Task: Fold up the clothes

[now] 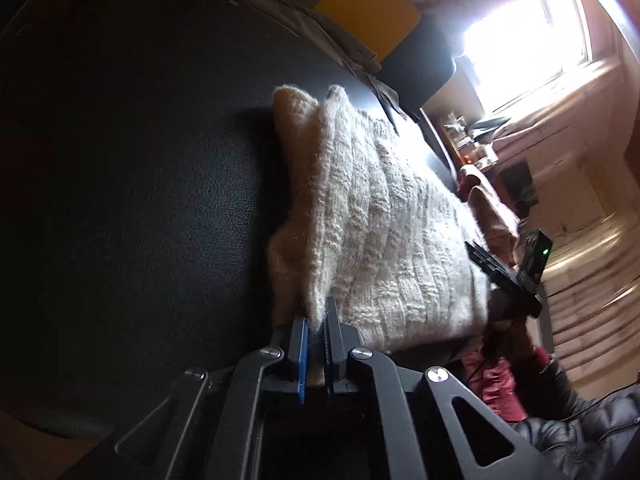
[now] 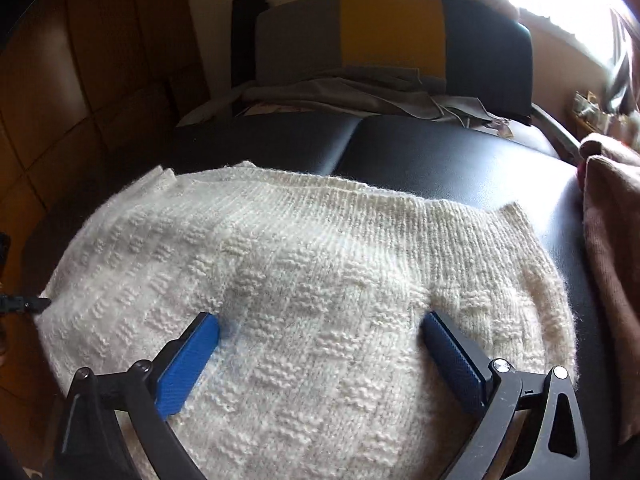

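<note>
My left gripper (image 1: 317, 322) is pinched tight on the edge of the cream, chunky-knit woollen sweater (image 2: 304, 280), which lies folded on the black padded leather table (image 2: 440, 148). My right gripper (image 2: 320, 330) gapes wide over the knit, its blue pads (image 2: 188, 364) perhaps just brushing it.

Right gripper (image 2: 320, 330) jaws wide over cream knit sweater (image 2: 312, 248), black couch (image 2: 440, 148)

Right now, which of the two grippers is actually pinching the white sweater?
The left gripper: its jaws are shut on the cream knitted sweater's edge. The right gripper stands wide open above it.
</note>
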